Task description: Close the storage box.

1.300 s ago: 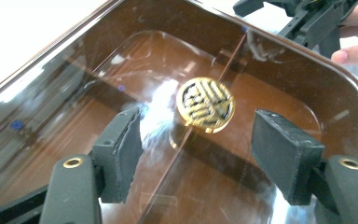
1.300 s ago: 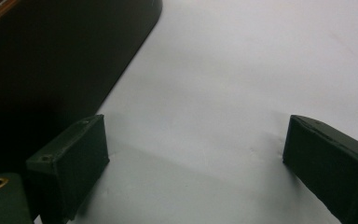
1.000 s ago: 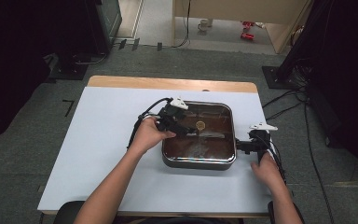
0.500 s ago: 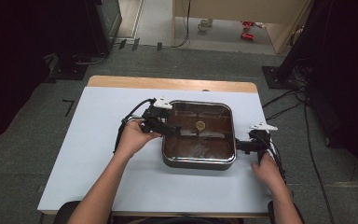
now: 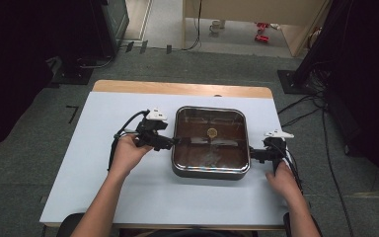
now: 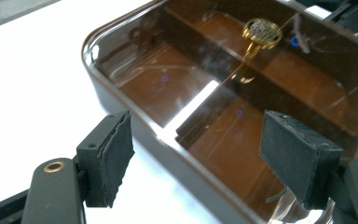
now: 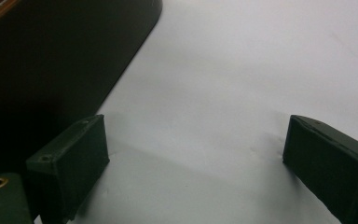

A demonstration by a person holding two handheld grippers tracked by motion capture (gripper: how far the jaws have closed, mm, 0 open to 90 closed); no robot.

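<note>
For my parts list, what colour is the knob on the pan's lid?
Gold knob, clearest in the left gripper view.

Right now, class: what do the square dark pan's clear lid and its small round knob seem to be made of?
Square dark pan's clear lid: probably glass, glossy; the brown interior shows through under bright reflections. Small round knob: likely metal, shiny gold glint, though plated plastic is possible.

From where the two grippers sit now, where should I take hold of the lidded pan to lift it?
Probably by its two short ends, one gripper from each side. The pan is wide, square and flat under a glass lid. The left gripper, open, is at its left rim; the right gripper, open, waits at the right wall.
</note>
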